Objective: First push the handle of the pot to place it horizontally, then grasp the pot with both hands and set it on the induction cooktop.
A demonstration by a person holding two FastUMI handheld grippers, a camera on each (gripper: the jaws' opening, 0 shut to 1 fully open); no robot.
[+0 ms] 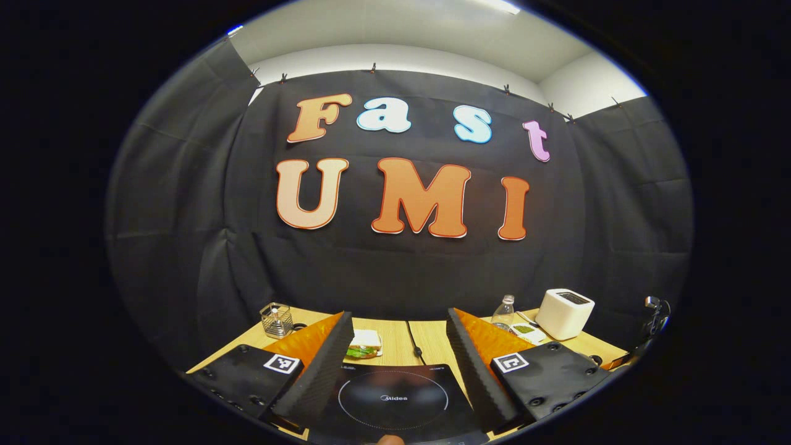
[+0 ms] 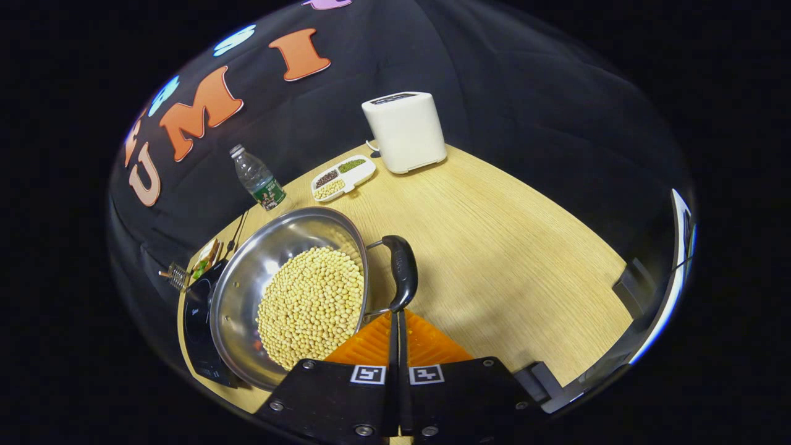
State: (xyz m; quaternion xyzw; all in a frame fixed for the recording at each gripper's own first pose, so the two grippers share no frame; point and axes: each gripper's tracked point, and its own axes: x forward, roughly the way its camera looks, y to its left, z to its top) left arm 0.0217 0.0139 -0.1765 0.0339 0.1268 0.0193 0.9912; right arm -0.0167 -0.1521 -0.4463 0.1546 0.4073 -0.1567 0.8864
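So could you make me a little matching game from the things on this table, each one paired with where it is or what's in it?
Things:
1. pot
2. toaster
3. water bottle
4. divided dish

Descriptions:
A. white, at the table's far edge
B. holds three kinds of beans
C. filled with yellow soybeans
D. clear, standing upright by the black cloth

Pairs: 1-C, 2-A, 3-D, 4-B

On the wooden surface (image 2: 494,247), a white toaster (image 2: 405,131) stands at 12 o'clock, a sectioned bean tray (image 2: 343,177) and water bottle (image 2: 258,179) toward 11, a sandwich (image 1: 364,343) nearby.
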